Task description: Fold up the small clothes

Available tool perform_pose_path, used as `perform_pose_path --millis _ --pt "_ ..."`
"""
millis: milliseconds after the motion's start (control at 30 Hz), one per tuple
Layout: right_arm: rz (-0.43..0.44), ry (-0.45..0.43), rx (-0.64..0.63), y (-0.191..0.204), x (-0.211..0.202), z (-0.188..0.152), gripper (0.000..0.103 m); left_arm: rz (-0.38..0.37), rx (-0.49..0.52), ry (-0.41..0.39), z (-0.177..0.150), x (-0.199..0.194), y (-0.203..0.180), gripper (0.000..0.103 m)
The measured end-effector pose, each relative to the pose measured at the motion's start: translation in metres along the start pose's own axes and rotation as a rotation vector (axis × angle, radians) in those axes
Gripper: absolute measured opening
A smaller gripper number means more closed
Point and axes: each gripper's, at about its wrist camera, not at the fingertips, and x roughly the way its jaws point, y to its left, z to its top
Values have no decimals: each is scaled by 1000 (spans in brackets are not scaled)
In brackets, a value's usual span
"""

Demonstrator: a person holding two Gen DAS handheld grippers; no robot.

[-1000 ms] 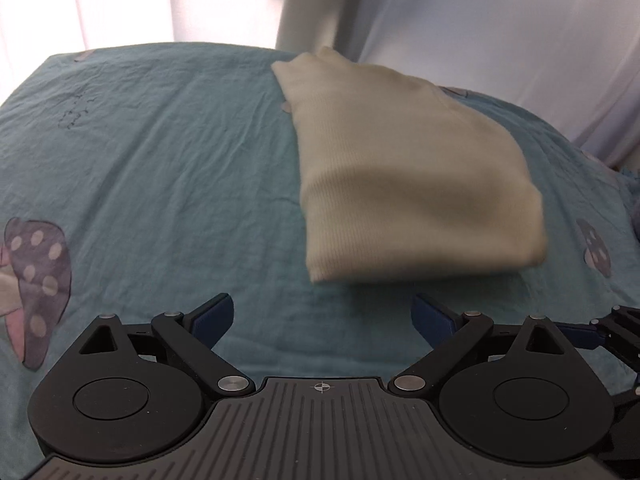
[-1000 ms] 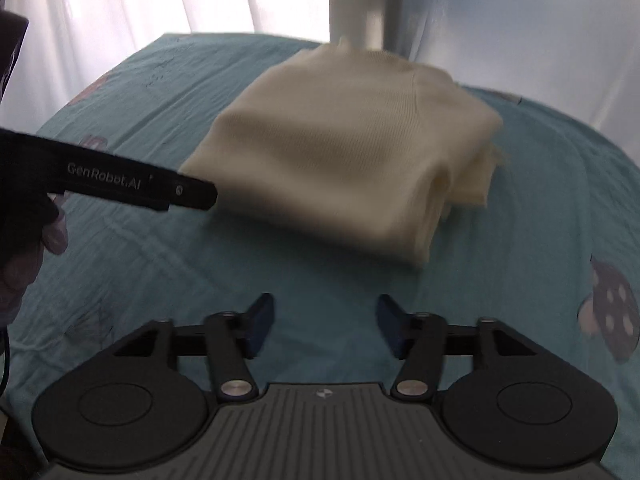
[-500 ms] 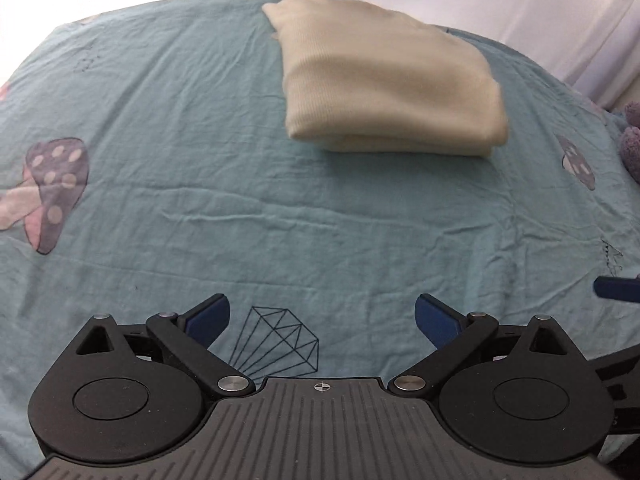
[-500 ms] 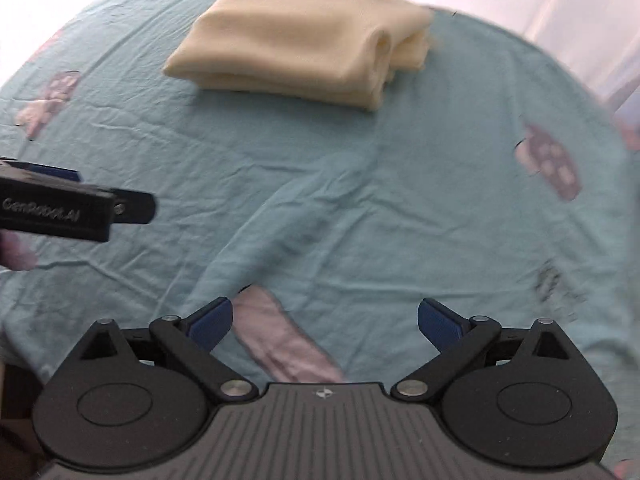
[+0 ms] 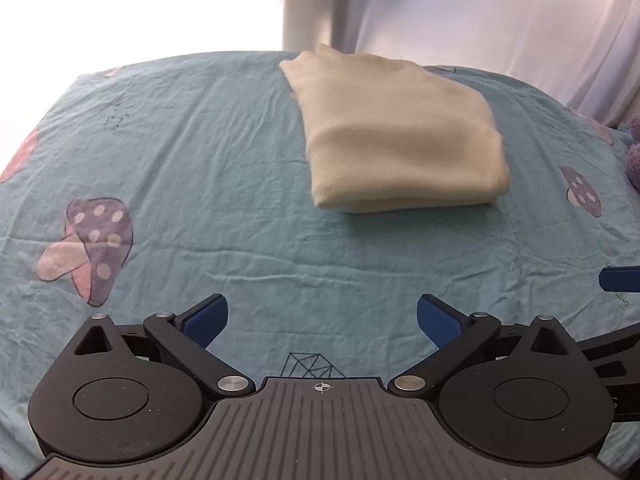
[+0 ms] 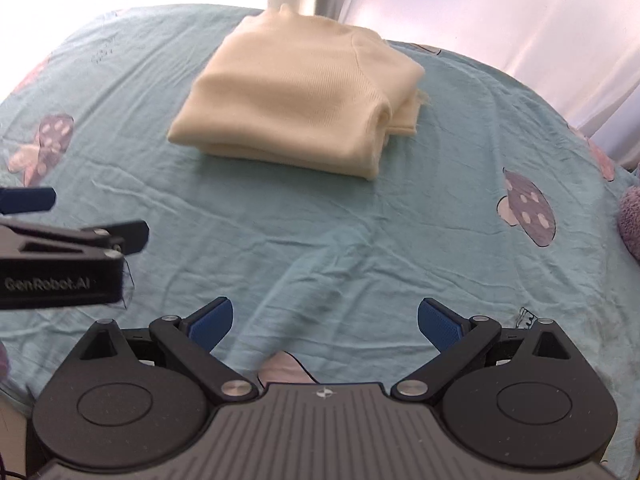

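Observation:
A cream knit garment (image 5: pixel 400 140) lies folded into a compact rectangle on the teal sheet, toward the far side of the bed; the right wrist view shows the same garment (image 6: pixel 300 96) with its layered edges on the right. My left gripper (image 5: pixel 322 316) hangs open above bare sheet, well short of the garment, nothing between its blue pads. My right gripper (image 6: pixel 324 320) is also wide open and empty over the sheet. The left gripper's body (image 6: pixel 60 264) shows at the left edge of the right wrist view.
The teal bed sheet (image 5: pixel 180 168) carries mushroom prints (image 5: pixel 92 240) and a line-drawn diamond. White curtains (image 5: pixel 480 12) hang behind the bed. A purple plush object (image 6: pixel 630 216) sits at the right edge. The bed's far edge curves just behind the garment.
Both grippers have drawn back and up from the folded garment, which now sits farther off. The right gripper's jaws widened from partly open to fully open.

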Motion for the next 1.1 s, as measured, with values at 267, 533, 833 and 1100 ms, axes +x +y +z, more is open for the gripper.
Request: perform_pose_path --millis 267,533,833,1100 --pt "-39 -12 29 0 -4 14 99 33 22 -12 11 4 0 103" --pt "-78 -18 86 -18 -1 23 99 60 26 -7 18 11 -1 103" --pt "-59 -34 102 -31 -1 27 99 47 32 13 19 20 -11 103" --pt "-43 -40 96 -32 1 28 99 53 29 12 18 21 -12 103"
